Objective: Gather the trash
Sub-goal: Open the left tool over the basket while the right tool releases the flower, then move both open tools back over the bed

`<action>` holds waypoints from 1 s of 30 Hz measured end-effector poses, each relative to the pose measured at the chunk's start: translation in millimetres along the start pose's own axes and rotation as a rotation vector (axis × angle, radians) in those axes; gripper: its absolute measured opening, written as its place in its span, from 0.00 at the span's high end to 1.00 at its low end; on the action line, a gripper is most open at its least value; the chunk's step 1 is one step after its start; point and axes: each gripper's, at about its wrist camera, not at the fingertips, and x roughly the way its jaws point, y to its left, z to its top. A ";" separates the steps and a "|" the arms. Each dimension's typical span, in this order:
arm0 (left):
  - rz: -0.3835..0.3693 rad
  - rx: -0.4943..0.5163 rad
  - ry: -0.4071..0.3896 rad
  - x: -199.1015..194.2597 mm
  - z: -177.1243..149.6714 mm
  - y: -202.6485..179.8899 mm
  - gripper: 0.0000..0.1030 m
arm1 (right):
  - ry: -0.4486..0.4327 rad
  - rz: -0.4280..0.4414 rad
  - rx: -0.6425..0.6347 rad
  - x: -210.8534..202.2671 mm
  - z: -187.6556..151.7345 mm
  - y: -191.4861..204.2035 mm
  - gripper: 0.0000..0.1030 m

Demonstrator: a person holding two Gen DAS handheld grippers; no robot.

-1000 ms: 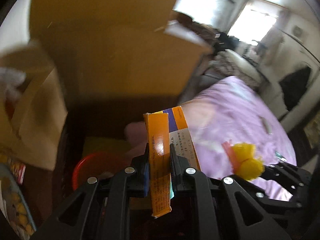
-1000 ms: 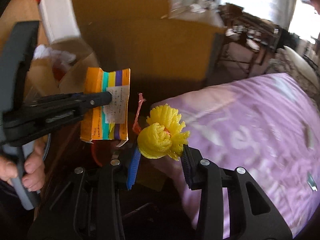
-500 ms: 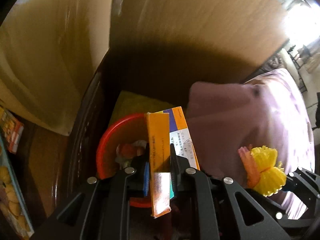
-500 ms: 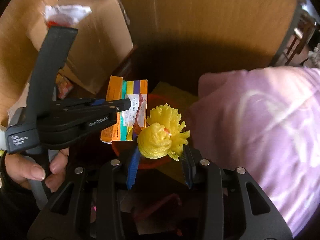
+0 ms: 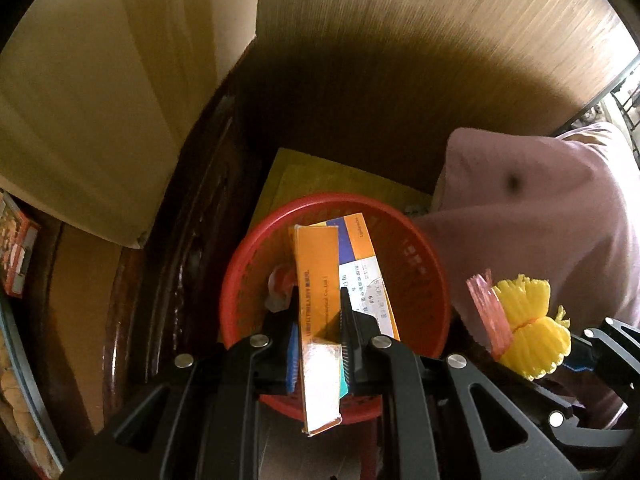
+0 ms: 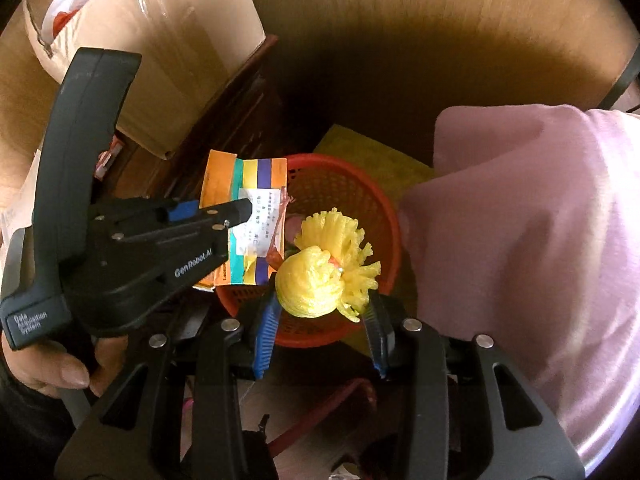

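My left gripper is shut on a flat orange carton with teal, yellow and purple stripes, held over a red mesh trash basket on the floor. The carton and the left gripper also show in the right wrist view. My right gripper is shut on a yellow foam net ball with a pink strip, above the basket's near rim. The ball shows right of the basket in the left wrist view. Some trash lies inside the basket.
A taped cardboard box stands on dark wooden furniture left of the basket. A pink bedspread hangs at the right. A wooden panel stands behind. A yellow mat lies under the basket.
Both grippers have swung down from the room view toward the floor and come closer over the red basket, each still holding its item.
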 end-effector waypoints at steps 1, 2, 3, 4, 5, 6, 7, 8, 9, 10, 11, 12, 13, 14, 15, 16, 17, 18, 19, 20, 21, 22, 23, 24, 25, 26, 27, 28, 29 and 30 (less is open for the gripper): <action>0.004 0.000 0.000 1.6 -1.2 1.6 0.83 | 0.002 0.000 0.001 -1.3 -2.5 -0.9 0.61; 0.008 0.002 -0.001 1.3 -2.1 1.6 0.83 | 0.004 0.003 0.000 0.2 -2.6 -2.2 0.61; 0.009 0.002 0.000 1.5 -2.9 1.8 0.83 | 0.006 0.005 0.000 1.2 -4.2 -4.0 0.61; 0.010 0.001 0.002 2.0 -3.8 1.9 0.83 | 0.008 0.006 -0.001 1.9 -5.0 -4.2 0.61; 0.013 -0.003 0.007 2.8 -4.4 3.0 0.83 | 0.006 0.007 0.001 2.8 -6.0 -4.4 0.60; 0.017 -0.006 0.010 5.2 -3.7 1.3 0.82 | 0.001 0.011 0.002 5.8 -4.6 -3.3 0.59; 0.026 -0.012 0.012 5.5 -3.7 2.4 0.73 | -0.003 0.020 0.001 5.9 -5.0 -3.6 0.58; 0.036 -0.019 0.012 6.9 -2.3 1.9 0.60 | -0.005 0.025 0.002 5.7 -5.9 -4.3 0.52; 0.043 -0.023 0.006 7.5 -0.3 -2.2 0.57 | -0.009 0.028 0.008 5.6 -5.6 -5.6 0.49; 0.052 -0.025 -0.001 5.1 -0.5 -1.7 0.55 | -0.015 0.040 0.017 3.1 -7.0 -7.7 0.49; 0.053 -0.024 -0.001 4.1 -0.7 -1.4 0.54 | -0.022 0.066 0.032 0.8 -8.6 -10.0 0.48; 0.051 -0.024 0.002 3.0 -0.7 -0.9 0.54 | -0.027 0.090 0.048 -1.4 -9.9 -12.3 0.48; 0.053 -0.027 0.004 2.2 -0.7 -0.6 0.54 | -0.028 0.093 0.055 -2.4 -9.9 -13.7 0.48; 0.058 -0.030 0.004 0.9 -0.5 -0.2 0.54 | -0.031 0.088 0.058 -4.6 -11.2 -14.7 0.48; 0.061 -0.031 0.002 -2.1 -0.4 -0.8 0.54 | -0.038 0.091 0.056 -7.7 -12.4 -15.3 0.48; 0.061 -0.032 -0.001 -4.6 -0.5 -1.3 0.54 | -0.042 0.089 0.054 -9.9 -12.9 -15.5 0.48; 0.059 -0.030 -0.005 -8.0 -0.6 -2.7 0.54 | -0.046 0.081 0.054 -13.9 -14.5 -16.1 0.48; 0.058 -0.027 -0.010 -11.3 -0.5 -4.2 0.54 | -0.056 0.079 0.054 -19.7 -16.4 -16.8 0.48; 0.055 -0.022 -0.015 -16.7 -0.9 -8.9 0.54 | -0.065 0.077 0.051 -25.7 -18.3 -17.2 0.48; 0.048 -0.014 -0.025 -22.5 -1.1 -12.8 0.53 | -0.080 0.067 0.048 -32.0 -20.4 -18.3 0.48; 0.044 -0.007 -0.030 -29.1 -3.7 -15.2 0.53 | -0.098 0.056 0.046 -41.3 -23.2 -19.2 0.48; 0.039 0.001 -0.036 -33.6 -3.8 -18.3 0.53 | -0.111 0.051 0.047 -48.9 -25.7 -20.7 0.48; 0.030 0.011 -0.047 -40.0 -4.2 -24.0 0.53 | -0.127 0.047 0.050 -58.9 -29.5 -23.5 0.48; 0.024 0.020 -0.054 -43.5 -3.9 -28.8 0.52 | -0.149 0.040 0.061 -69.2 -35.0 -28.7 0.48; 0.019 0.033 -0.065 -49.0 -4.2 -35.5 0.51 | -0.173 0.034 0.079 -81.8 -41.3 -34.6 0.48; 0.014 0.045 -0.071 -53.1 -2.7 -40.3 0.50 | -0.194 0.032 0.096 -92.3 -47.7 -40.8 0.48; 0.008 0.064 -0.081 -58.8 -3.1 -48.5 0.50 | -0.210 0.027 0.109 -100.4 -52.9 -46.2 0.48; 0.001 0.084 -0.091 -63.9 -3.6 -57.4 0.49 | -0.226 0.014 0.124 -107.7 -57.6 -51.9 0.48; -0.004 0.097 -0.098 -66.1 -4.0 -64.6 0.49 | -0.248 -0.003 0.145 -117.7 -64.4 -59.6 0.48; -0.012 0.113 -0.105 -71.0 -4.7 -73.3 0.49 | -0.269 -0.018 0.170 -128.2 -72.1 -68.5 0.48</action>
